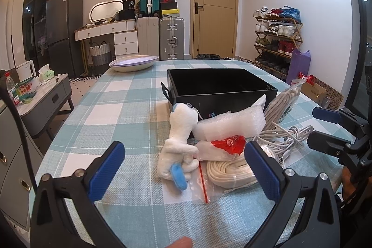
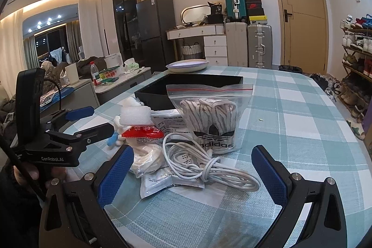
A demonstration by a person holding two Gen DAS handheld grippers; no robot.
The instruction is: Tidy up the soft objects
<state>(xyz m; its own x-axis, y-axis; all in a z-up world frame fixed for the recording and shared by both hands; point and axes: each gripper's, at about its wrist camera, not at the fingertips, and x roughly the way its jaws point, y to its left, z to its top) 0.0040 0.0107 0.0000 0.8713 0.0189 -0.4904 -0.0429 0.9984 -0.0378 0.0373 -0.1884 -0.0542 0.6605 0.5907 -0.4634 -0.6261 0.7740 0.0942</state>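
Note:
A white plush toy (image 1: 179, 141) with a blue foot stands on the checked tablecloth before an open black box (image 1: 218, 87). Beside it lie white foam (image 1: 230, 123), a red packet (image 1: 229, 143), a clear bag of cream cord (image 1: 230, 171), a coiled white cable (image 2: 204, 164) and a zip bag of striped laces (image 2: 209, 117). My left gripper (image 1: 186, 169) is open, its jaws either side of the toy and cord bag. My right gripper (image 2: 195, 171) is open around the cable. Each gripper shows in the other's view, the right one (image 1: 325, 129) and the left one (image 2: 93, 120).
A white oval dish (image 1: 133, 62) sits at the table's far end. A grey side table (image 1: 44, 99) with bottles stands left. Suitcases (image 1: 171, 38), a door and a shoe rack (image 1: 276, 43) line the far wall. A flat white packet (image 2: 172, 122) lies under the pile.

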